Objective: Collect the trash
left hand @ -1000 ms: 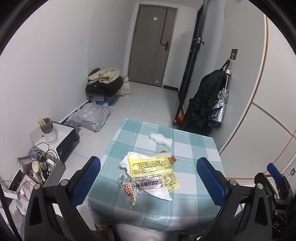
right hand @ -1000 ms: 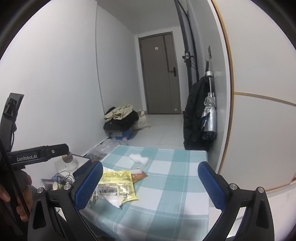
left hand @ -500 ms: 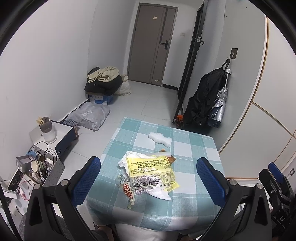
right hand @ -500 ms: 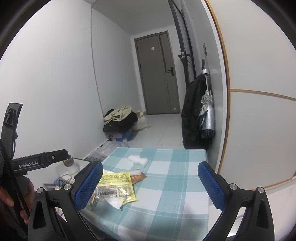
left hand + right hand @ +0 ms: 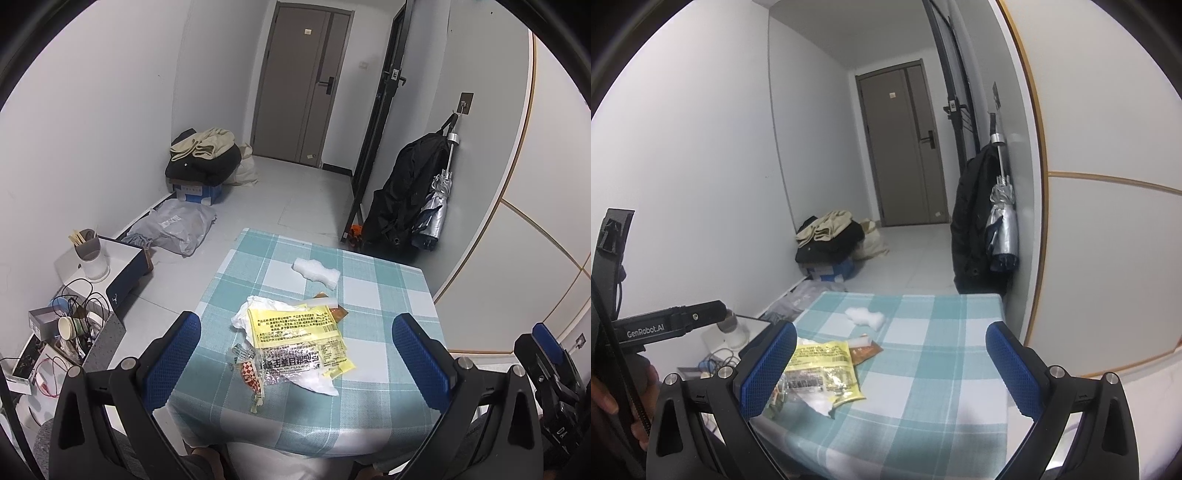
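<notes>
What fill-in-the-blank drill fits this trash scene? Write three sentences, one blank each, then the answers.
1. The yellow snack wrapper lies on a tablecloth checked in white and ____.
2. The white foam piece lies apart from the wrapper pile, on the side nearer the ____.
3. Both the left gripper and the right gripper are ____ and hold nothing.

Answers: teal; door; open

One table (image 5: 384, 291) — one yellow wrapper (image 5: 295, 328), one white wad (image 5: 317, 272).
</notes>
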The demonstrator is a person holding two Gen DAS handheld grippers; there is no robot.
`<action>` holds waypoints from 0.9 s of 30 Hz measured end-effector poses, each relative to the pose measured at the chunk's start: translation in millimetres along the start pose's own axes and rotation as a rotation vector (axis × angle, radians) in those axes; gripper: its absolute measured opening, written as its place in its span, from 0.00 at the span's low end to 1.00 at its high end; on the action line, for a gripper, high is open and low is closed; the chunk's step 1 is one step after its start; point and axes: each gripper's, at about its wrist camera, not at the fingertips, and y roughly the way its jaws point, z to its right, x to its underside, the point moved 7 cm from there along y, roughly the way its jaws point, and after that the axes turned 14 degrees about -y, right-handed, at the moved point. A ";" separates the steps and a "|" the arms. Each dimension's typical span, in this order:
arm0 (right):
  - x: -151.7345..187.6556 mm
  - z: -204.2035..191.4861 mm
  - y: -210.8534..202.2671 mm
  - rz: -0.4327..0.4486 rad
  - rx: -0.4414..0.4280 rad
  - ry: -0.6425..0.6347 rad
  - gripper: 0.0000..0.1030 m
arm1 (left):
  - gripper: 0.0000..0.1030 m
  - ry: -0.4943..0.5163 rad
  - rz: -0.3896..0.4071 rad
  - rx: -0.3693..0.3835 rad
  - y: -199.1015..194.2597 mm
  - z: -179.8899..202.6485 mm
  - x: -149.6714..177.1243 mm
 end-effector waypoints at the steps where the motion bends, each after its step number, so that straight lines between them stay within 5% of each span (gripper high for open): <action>1: 0.4 0.1 0.2 -0.001 -0.001 0.001 1.00 | 0.99 -0.002 -0.003 0.001 0.6 0.1 -0.5; 27: 4.6 1.4 0.9 -0.011 0.002 0.014 1.00 | 0.99 -0.009 -0.037 0.001 7.8 -3.7 3.0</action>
